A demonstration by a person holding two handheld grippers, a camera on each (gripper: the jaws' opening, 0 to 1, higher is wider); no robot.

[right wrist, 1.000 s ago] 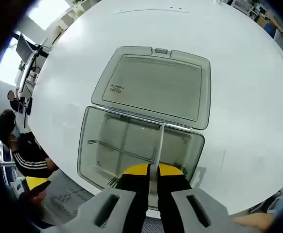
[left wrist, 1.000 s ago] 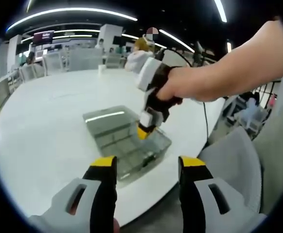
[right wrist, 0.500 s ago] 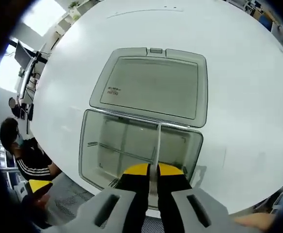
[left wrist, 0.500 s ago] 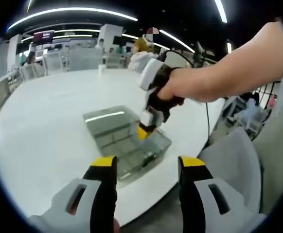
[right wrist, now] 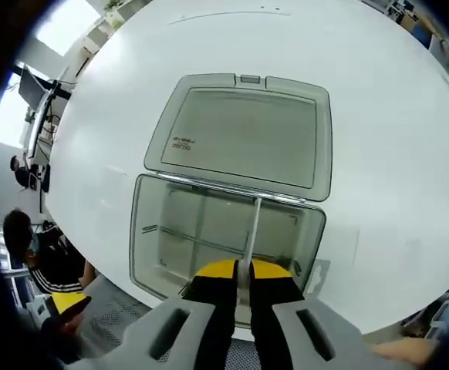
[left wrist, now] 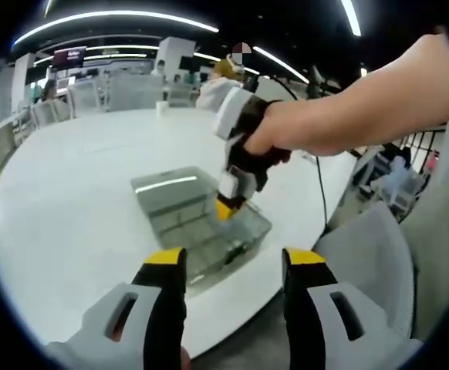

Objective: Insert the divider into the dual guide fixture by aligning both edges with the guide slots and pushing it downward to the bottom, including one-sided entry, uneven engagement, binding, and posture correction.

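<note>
A clear plastic box [right wrist: 170,239] with its lid [right wrist: 244,139] folded open flat lies on the white table [right wrist: 379,139]. My right gripper [right wrist: 238,270] is shut on a thin clear divider [right wrist: 251,231] that stands edge-on across the box, reaching to the hinge side. The left gripper view has the same box [left wrist: 201,223] with the right gripper [left wrist: 226,206] held by a hand above it, tips down into the box. Near the table's front edge my left gripper [left wrist: 232,266] stands open, holding nothing.
Other dividers [right wrist: 186,239] stand inside the box. A seated person [right wrist: 43,262] is at the table's edge on the left. Grey chairs [left wrist: 375,247] stand near the table on the right. A cable [left wrist: 321,193] hangs from the right gripper.
The right gripper with the divider has shifted slightly left over the box. The left gripper has stayed still.
</note>
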